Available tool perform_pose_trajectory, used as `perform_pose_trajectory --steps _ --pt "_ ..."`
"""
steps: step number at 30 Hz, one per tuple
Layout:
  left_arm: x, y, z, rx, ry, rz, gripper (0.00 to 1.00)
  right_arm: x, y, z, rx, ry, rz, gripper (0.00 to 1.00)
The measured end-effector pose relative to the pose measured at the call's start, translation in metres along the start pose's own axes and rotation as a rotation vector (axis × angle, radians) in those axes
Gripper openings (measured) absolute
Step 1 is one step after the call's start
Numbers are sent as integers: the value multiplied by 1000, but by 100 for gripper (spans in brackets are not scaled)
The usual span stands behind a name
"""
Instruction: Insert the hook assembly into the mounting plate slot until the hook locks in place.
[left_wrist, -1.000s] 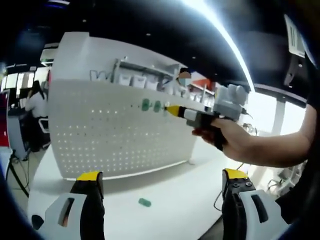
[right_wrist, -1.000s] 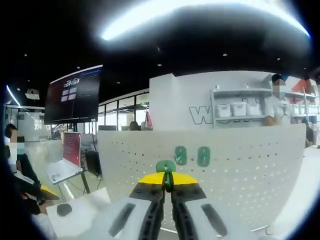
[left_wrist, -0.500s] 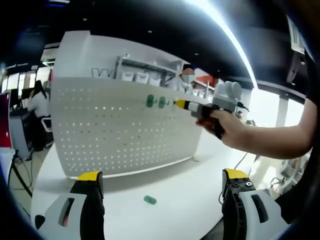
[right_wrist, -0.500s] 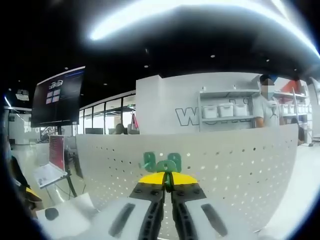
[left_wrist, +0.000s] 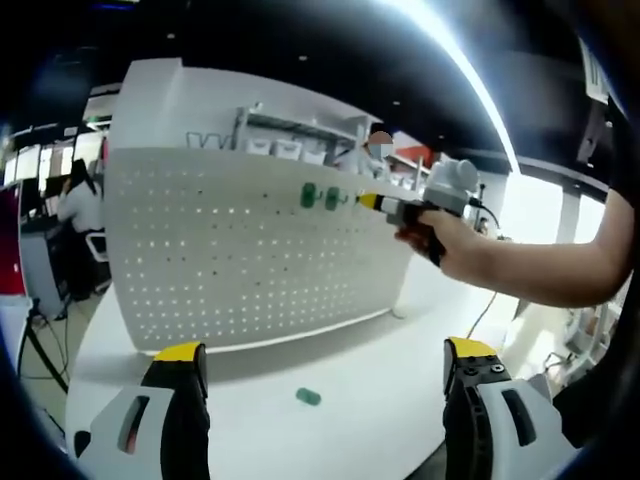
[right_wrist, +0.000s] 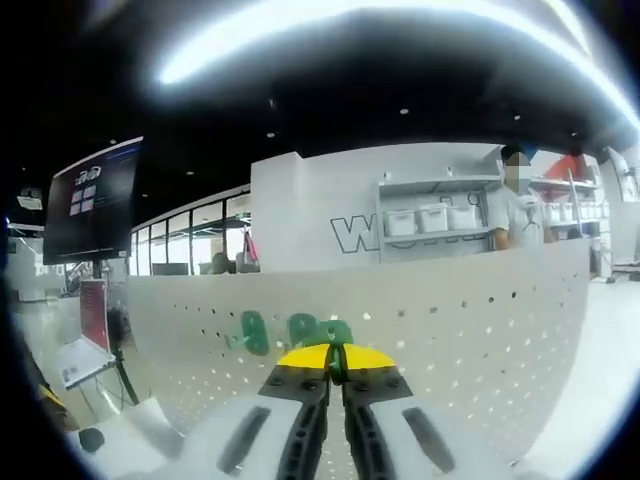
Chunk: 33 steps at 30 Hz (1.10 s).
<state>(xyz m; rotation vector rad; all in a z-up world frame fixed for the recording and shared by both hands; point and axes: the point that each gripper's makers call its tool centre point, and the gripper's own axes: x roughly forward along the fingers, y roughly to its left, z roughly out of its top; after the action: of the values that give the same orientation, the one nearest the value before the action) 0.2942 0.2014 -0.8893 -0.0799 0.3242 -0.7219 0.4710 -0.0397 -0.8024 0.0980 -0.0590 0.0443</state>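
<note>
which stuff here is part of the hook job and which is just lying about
Part of the job:
- white pegboard, the mounting plate
- two green hooks already on it
- green hook pinched in the right tongs at the board
- left tongs, open and waiting

Lying about:
- loose green piece on the white table
- shelf of white bins behind

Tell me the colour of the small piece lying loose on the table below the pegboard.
Green: the small piece on the white table, clearest in the left gripper view.
</note>
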Motion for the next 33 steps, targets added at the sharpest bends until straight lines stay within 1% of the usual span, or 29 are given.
perform_pose_trajectory --steps 5,7,12,16,20,27,31,32,33 --pt "1 3 -2 -1 8 2 99 7 -6 2 -1 -8 -17 1" --pt "1 5 -4 -6 14 11 98 10 -8 3 -14 -11 -23 1" --pt "1 11 -6 -10 20 26 97 18 -15 2 -10 -16 -35 1" --pt "1 13 -6 -15 18 25 96 21 -15 4 -12 -26 -41 1" --pt "1 14 -8 -16 25 29 95 23 -17 3 4 -27 -48 1" --pt "-1 18 -13 -28 38 40 94 22 -18 2 3 -42 -55 1" --pt "-1 19 -13 -29 41 44 94 24 -22 -1 11 -43 -65 1" --pt "-1 19 -13 -28 41 46 94 24 -21 -1 27 -46 -60 1" --pt "-2 19 -12 -27 38 47 94 24 -21 -1 19 -44 -63 1"
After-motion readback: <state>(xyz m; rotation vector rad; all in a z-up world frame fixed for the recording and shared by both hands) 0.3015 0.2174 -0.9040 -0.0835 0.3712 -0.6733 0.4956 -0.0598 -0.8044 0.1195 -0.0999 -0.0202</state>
